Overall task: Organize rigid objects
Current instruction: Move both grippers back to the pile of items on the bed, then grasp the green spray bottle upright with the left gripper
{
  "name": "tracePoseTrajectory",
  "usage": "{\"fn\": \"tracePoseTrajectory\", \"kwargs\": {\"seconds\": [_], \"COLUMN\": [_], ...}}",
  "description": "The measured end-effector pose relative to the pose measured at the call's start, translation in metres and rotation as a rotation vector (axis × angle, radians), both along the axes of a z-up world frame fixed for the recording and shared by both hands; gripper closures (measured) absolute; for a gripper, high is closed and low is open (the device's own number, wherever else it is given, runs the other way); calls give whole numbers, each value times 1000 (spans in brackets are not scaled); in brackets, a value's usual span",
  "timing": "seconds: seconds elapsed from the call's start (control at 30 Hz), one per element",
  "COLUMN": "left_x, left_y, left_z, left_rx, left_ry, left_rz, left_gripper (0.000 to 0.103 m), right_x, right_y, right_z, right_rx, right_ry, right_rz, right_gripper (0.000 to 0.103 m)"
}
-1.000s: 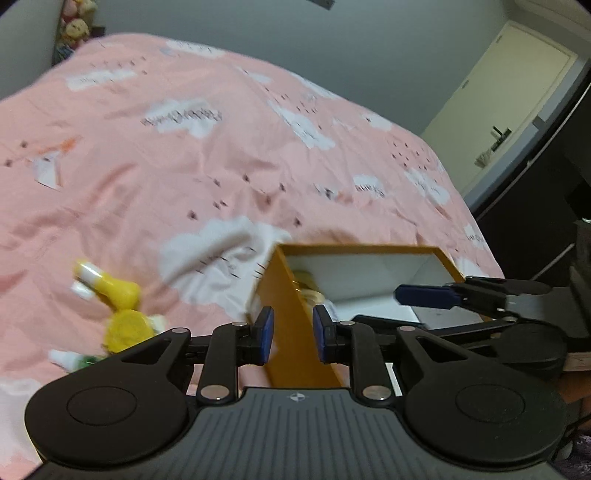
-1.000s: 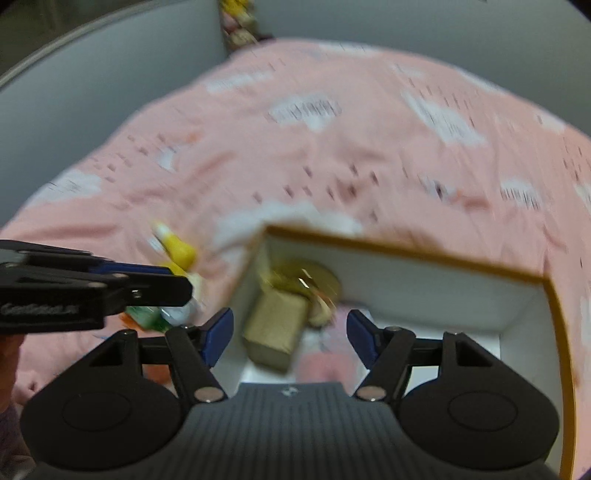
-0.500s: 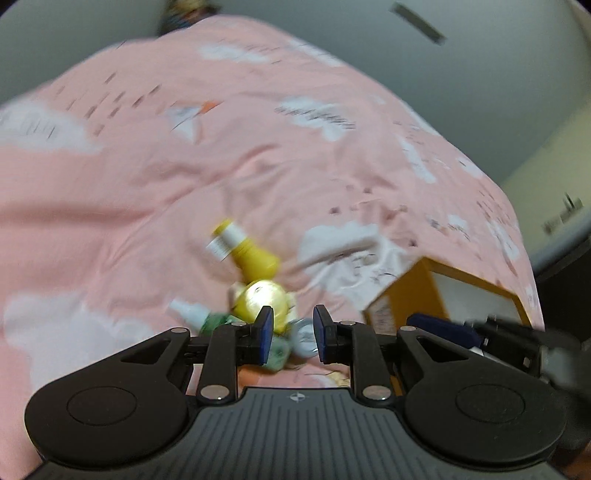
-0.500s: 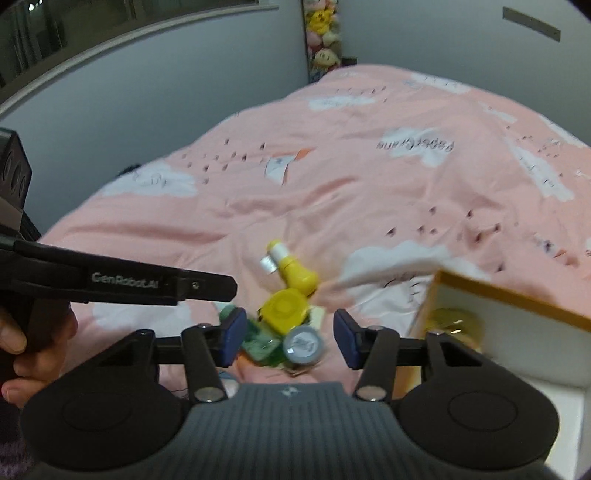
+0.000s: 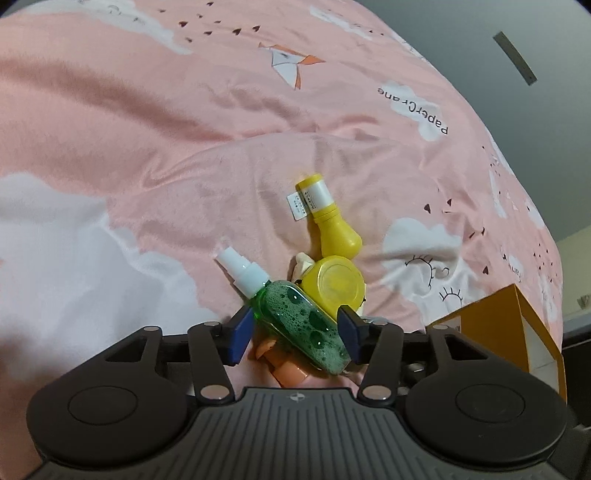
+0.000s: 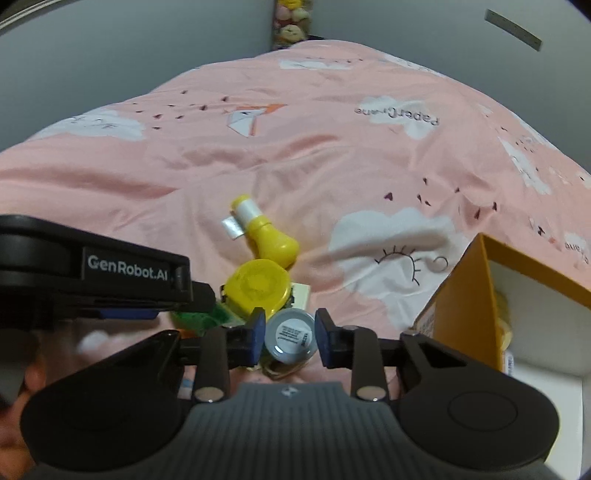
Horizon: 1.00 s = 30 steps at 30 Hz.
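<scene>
both claws (image 5: 293, 329) (image 6: 289, 339) open around bottles

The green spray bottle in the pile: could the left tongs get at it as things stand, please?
Probably yes: the left tongs have just been opening and already straddle the green spray bottle, nothing lying over it. The yellow jar crowds one pad.

Pink cloud-print bedspread (image 6: 332, 155), plush toys (image 6: 291, 22) beyond.

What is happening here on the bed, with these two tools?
A person is sorting small items on the pink bedspread into an orange box. The left gripper has just opened around a green spray bottle. The right gripper has been closing around a small grey jar. Neither is lifted yet.
</scene>
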<state>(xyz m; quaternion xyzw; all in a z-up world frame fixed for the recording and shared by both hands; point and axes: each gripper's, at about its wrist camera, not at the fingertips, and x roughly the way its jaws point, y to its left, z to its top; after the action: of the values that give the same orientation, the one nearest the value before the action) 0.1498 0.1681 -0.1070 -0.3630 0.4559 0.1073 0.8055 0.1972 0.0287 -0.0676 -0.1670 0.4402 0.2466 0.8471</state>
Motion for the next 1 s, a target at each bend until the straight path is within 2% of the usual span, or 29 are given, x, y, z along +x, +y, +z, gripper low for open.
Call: {"fn": "tracePoseTrajectory", "kwargs": {"seconds": [0.1,0.37,0.5,0.6,0.7,0.87,1.0], "left_x": [5,21,27,26,19,8,2], "left_y": [-3,-14,-21,-21,-18,-23,-26], "left_z": [-4,-15,-20,-21,-17,7,25], "left_rx": [18,77,137,148,137,188,215], "left_ry": [6,19,12,-4,-32,-114,-153], "left_rz": [-14,-36,-76,-79,-63,-103,-137], "left_gripper": [42,39,39,43,51,67,69], "right_x": [5,4,4,4,5,3,-1], "right_y": [0,5,8,9,5,-1,-4], "right_z": [-14,-24,-26,-26,-25,-20,-12], "right_rx": [19,2,4,7,24,56,79], "right_ry": [36,4,-4,-3,9,18,9], "right_rz": [-14,21,32,39,30,1,9], "right_gripper": [79,81,81,81,81,80,80]}}
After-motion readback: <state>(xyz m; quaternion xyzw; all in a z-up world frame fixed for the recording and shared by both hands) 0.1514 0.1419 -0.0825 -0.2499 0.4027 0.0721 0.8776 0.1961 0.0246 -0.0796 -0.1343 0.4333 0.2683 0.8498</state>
